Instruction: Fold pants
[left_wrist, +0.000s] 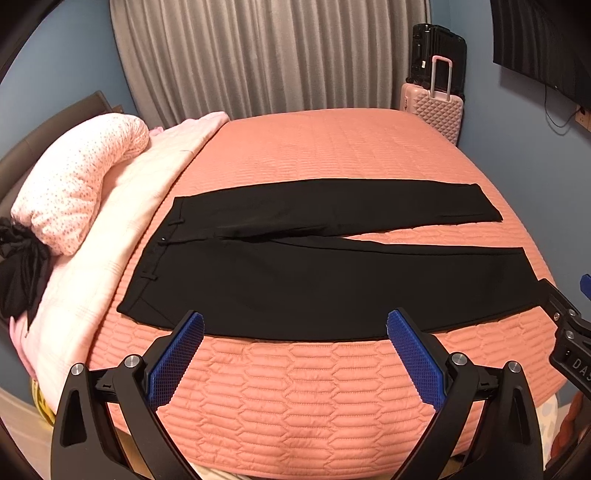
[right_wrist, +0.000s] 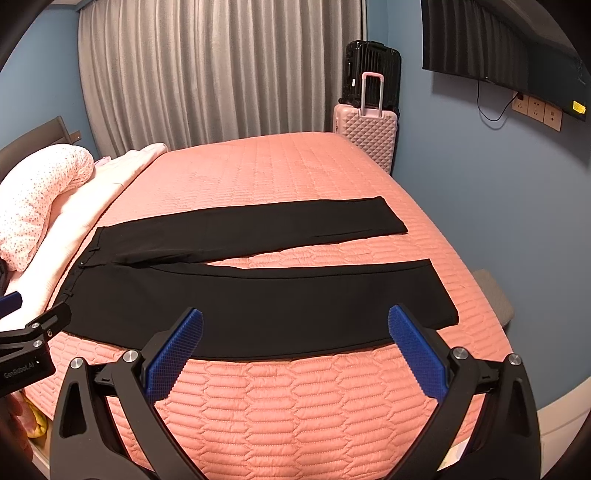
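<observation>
On the bed, pants lie crosswise, waistband left, seemingly flat.

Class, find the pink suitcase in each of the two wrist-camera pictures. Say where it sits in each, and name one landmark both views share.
Left wrist view: the pink suitcase stands upper right, past the bed's far corner, in front of a black suitcase.
Right wrist view: the pink suitcase stands right of centre, upper half, at the same bed corner.
Shared landmark: the grey curtain just left of it.
</observation>
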